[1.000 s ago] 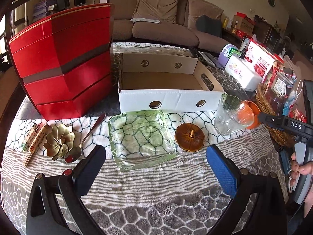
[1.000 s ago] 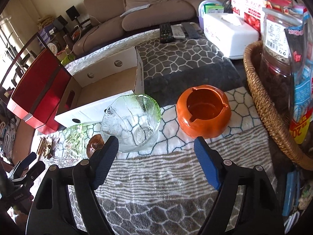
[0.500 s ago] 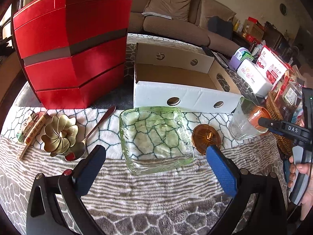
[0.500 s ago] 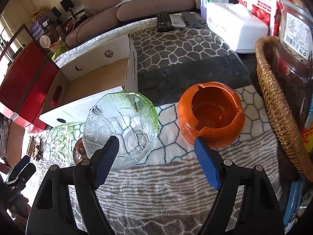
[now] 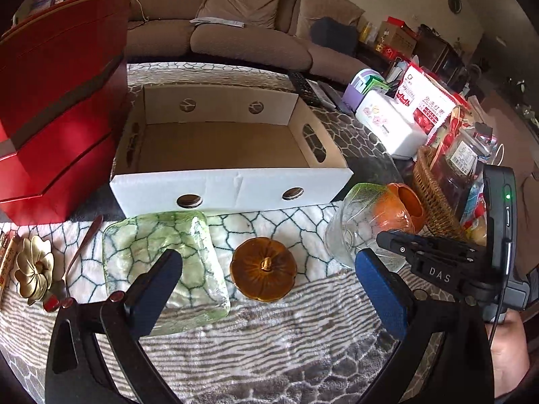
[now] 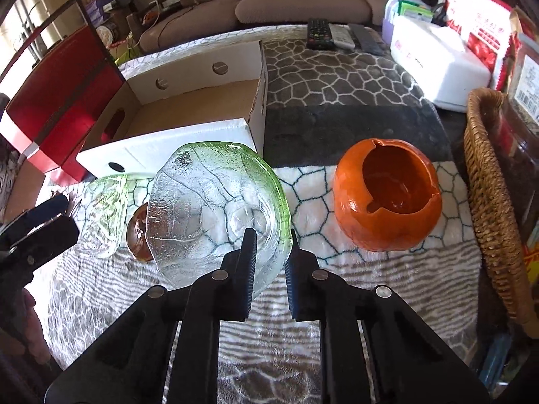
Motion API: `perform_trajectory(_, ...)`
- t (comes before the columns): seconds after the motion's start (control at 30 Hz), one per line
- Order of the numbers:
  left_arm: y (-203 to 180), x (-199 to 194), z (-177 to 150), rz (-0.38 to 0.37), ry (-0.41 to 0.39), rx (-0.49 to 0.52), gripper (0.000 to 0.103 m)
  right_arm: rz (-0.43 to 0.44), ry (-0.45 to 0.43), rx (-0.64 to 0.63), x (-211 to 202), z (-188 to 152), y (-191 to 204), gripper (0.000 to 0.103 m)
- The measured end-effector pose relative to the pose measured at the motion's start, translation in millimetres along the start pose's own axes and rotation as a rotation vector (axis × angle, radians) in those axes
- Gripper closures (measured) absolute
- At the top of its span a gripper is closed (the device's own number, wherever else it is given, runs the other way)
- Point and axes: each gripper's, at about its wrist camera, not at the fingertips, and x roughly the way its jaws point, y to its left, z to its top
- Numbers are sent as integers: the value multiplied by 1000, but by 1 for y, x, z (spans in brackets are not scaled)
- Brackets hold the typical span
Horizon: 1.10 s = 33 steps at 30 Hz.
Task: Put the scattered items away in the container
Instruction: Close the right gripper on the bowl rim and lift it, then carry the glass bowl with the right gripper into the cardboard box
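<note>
Open white cardboard box (image 5: 232, 185) at the back of a patterned cloth, nothing visible inside. Round glass bowl (image 6: 215, 208) just in front of its right corner, beside an orange ashtray (image 6: 387, 195). Right gripper (image 6: 269, 239) just closed, pinching the bowl's green rim; left gripper (image 5: 266, 269) wide open, holding nothing, above a square glass dish (image 5: 158, 256) and amber lid (image 5: 264, 269).
</note>
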Motion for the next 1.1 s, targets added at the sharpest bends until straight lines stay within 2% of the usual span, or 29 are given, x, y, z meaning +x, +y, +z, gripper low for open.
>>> perform_trajectory(0.1,-13,8,3,-43,22,41,0,-7,-13,-66,-4,-8,6,90)
perform_trajectory(0.2,-24,15,4,-48,31,92,0,-4,-34,-108,-8,-13,10,91)
perform_trajectory(0.33,-37,24,3,-100,47,139,0,37,-52,-129,-9,-19,12,93)
perform_trajectory(0.43,-45,33,2,-93,59,165,3,20,-41,-150,-6,-25,15,95)
perform_trajectory(0.47,-48,36,0,-101,72,174,10,21,-39,-153,-5,-26,14,96)
perform_trajectory(0.5,-51,39,-2,-91,81,192,28,32,-35,-146,-4,-26,13,95)
perform_trajectory(0.53,-55,42,-5,-62,87,222,38,41,-32,-139,-3,-26,11,95)
perform_trajectory(0.57,-59,46,-8,-40,95,253,53,48,-31,-133,-3,-26,9,95)
perform_trajectory(0.6,-62,49,-12,-33,105,276,58,46,-27,-128,-2,-27,8,94)
perform_trajectory(0.67,-64,55,-18,-27,121,296,58,34,-5,-113,1,-29,5,89)
perform_trajectory(0.73,-63,59,-22,-18,124,293,63,35,18,-77,6,-32,-2,75)
perform_trajectory(0.8,-62,60,-23,-23,120,270,82,75,25,-38,7,-32,-10,75)
perform_trajectory(0.9,-63,60,-26,-5,107,270,84,79,9,-21,3,-30,-13,72)
perform_trajectory(1.0,-62,61,-25,-5,117,256,84,27,-52,-98,-9,-26,4,73)
perform_trajectory(1.07,-60,61,-24,-4,124,239,84,19,-59,-139,-11,-24,17,91)
perform_trajectory(1.1,-61,61,-24,4,124,234,88,6,-52,-146,-10,-24,22,91)
